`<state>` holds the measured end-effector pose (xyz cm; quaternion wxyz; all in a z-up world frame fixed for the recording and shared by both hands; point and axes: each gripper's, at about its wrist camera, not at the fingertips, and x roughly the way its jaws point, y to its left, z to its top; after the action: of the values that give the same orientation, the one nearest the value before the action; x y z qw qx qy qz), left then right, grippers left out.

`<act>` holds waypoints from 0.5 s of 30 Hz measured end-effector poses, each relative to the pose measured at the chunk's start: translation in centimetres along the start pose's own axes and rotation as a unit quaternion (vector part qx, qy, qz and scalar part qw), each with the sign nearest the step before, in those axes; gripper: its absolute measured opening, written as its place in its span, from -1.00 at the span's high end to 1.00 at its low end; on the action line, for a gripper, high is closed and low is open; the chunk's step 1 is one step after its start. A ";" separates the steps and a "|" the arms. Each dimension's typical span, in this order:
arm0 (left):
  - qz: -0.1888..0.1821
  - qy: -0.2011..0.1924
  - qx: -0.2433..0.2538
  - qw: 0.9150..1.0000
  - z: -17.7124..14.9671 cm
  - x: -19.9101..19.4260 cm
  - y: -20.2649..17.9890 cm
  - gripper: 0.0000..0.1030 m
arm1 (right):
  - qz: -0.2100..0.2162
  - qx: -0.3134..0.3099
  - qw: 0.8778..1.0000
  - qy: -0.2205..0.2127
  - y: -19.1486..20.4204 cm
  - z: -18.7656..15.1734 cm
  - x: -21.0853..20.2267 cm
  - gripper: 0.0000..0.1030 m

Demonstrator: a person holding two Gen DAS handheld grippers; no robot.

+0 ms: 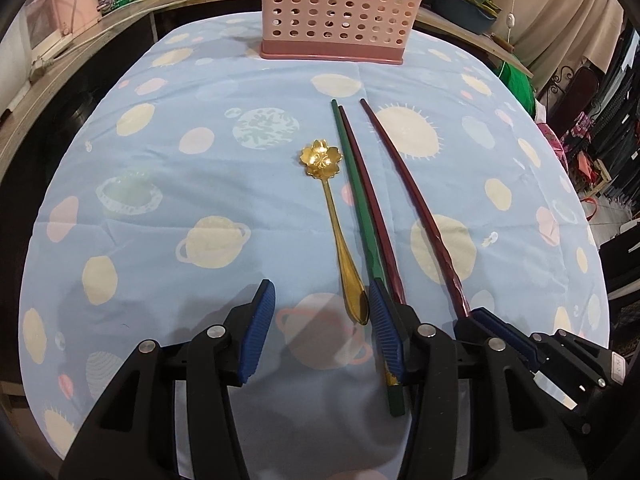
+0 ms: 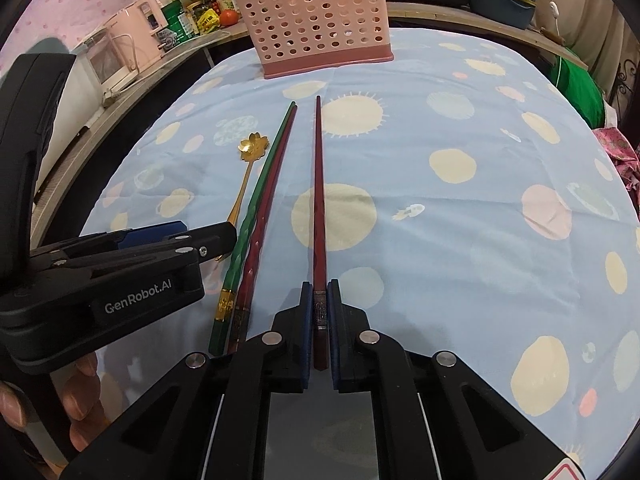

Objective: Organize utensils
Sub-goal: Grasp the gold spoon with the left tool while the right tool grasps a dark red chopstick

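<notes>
The right tool (image 2: 319,320) is clamped on the thick end of a dark red chopstick (image 2: 319,216), its two blue pads pressed flat against the stick from either side; the stick runs straight out from the pads toward the pink utensil basket (image 2: 316,32), its thin tip lying short of the basket's base. The left tool (image 1: 320,328) stands about half open with nothing between its pads; the handle end of the gold flower spoon (image 1: 340,240) lies just inside its right pad, and that pad sits over the thick ends of the paired chopsticks.

Taking the pink utensil basket as the landmark: it stands upright at the far edge of the surface, on a light blue cloth (image 1: 160,200) printed with planets and suns. In front of the basket, well apart from it, lie a green chopstick (image 1: 356,216) and a second dark red chopstick (image 1: 368,208), side by side and touching along most of their length, thin tips toward the basket. The gold flower spoon lies just left of that pair, as the left wrist view shows it, its flower-shaped bowl toward the basket and its handle toward the tools. The chopstick in the right tool lies on the other side of the pair, near but apart from it.

In the right wrist view, fingers (image 2: 82,400) of the person's left hand curl under the left tool's black body.
</notes>
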<state>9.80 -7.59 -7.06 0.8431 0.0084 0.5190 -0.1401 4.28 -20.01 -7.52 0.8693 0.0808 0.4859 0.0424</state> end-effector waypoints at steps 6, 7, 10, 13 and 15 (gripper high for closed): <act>0.014 -0.007 0.024 1.000 -0.4 -0.1 -0.5 0.48 | -0.001 -0.001 1.000 -0.001 0.0 0.0 0.0 0.87; 0.015 -0.007 0.024 1.000 -0.5 -0.1 -0.4 0.54 | -0.001 -0.001 1.000 0.000 0.0 0.0 0.0 0.87; 0.007 -0.004 0.021 1.000 -0.4 -0.1 -0.1 0.79 | -0.001 -0.001 1.000 0.000 0.0 0.0 0.0 0.87; 0.000 0.001 0.019 1.000 -0.4 -0.3 0.2 0.80 | 0.000 0.000 1.000 0.001 0.0 0.0 -0.1 0.87; -0.002 0.001 0.015 1.000 -0.4 -0.6 0.3 0.81 | 0.003 0.003 1.000 0.000 0.0 0.1 -0.3 0.87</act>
<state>9.27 -7.07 -6.79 0.8419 0.0199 0.5181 -0.1499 4.20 -20.07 -7.26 0.8691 0.0844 0.4855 0.0433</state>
